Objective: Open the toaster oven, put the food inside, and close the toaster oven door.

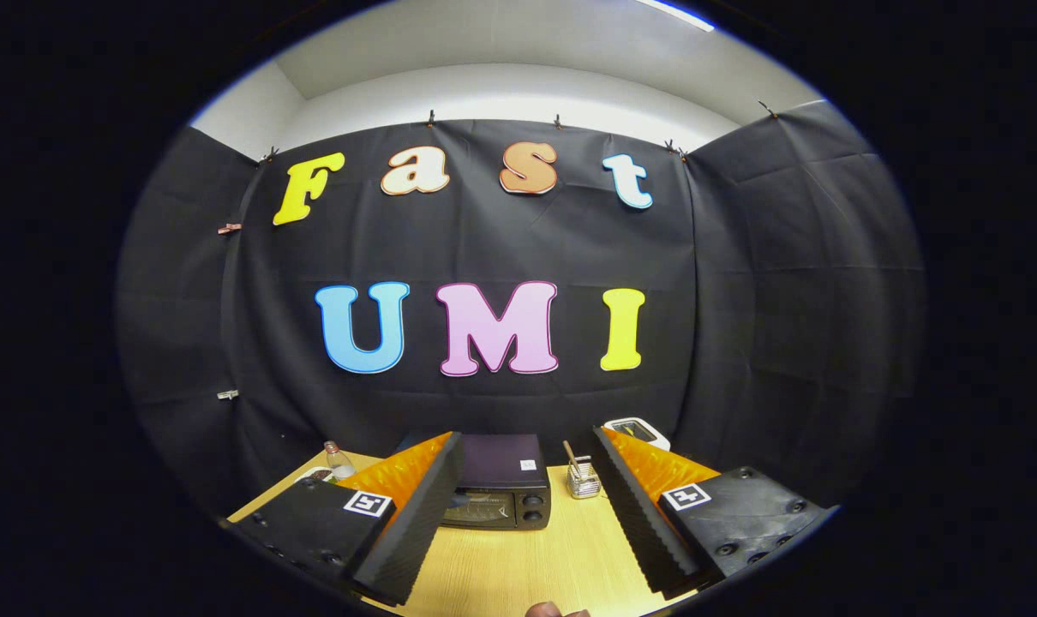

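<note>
Right now the gripper (527, 514) hangs over the table (518, 566) with its fingers spread wide and holding nothing, the toaster oven (500, 493) sitting door-shut just ahead between them, a small wire holder (584, 480) beside it, a bottle (338, 461) off beyond the left finger.

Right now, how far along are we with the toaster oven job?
Nothing looks done yet. The toaster oven sits on the wooden table beyond the fingers with its door apparently closed. The gripper is open and holds nothing, fingers spread either side of the oven, well short of it. I can't pick out the food; a small holder stands beside the oven. Left: open the door, load the food, close it.
</note>
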Tool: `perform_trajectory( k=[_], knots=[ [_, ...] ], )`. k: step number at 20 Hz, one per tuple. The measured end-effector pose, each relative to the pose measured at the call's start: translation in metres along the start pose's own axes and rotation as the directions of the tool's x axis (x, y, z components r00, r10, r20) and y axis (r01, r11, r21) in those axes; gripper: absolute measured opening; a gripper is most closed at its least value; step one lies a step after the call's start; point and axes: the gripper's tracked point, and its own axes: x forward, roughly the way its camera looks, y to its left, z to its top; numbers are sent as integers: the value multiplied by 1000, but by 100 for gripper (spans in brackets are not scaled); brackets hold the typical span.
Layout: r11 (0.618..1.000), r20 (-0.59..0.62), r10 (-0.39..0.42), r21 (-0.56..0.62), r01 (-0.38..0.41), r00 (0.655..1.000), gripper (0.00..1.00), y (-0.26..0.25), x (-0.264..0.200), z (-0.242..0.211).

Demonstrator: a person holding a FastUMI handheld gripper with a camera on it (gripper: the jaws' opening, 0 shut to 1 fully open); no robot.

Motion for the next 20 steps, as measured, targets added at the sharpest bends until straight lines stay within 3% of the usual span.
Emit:
perform_trajectory(
  k=[20],
  knots=[
    [999,-21,-35,32,36,999,98,-12,-2,-6]
  ],
)
